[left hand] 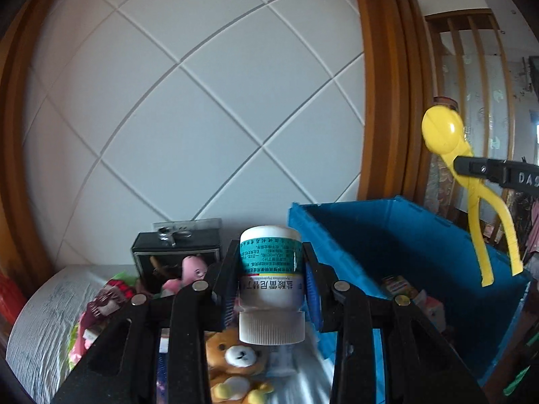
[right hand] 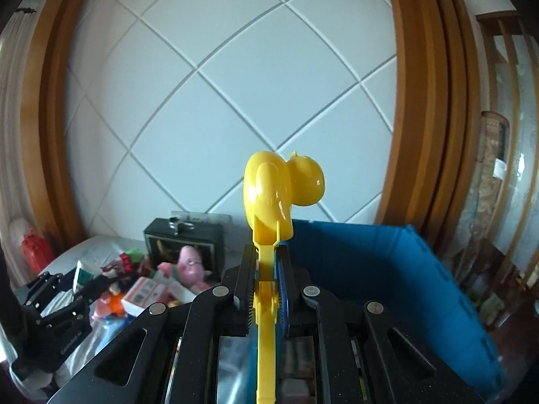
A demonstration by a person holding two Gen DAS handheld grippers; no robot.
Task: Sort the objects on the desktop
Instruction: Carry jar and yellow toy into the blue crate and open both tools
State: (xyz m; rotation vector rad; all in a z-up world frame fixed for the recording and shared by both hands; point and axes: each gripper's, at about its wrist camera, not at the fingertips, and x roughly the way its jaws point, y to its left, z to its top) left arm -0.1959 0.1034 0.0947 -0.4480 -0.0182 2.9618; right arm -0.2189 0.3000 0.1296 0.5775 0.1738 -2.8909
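Bottle white, teal label band, ribbed white cap. Clamp toy yellow. Bin blue. Grippers black. Wall white, diagonal grid lines. Bear brown, white muzzle. Pig pink.

White padded wall with diagonal grooves, framed by curved brown wooden trim; slatted wooden partition to the right, daylight behind.
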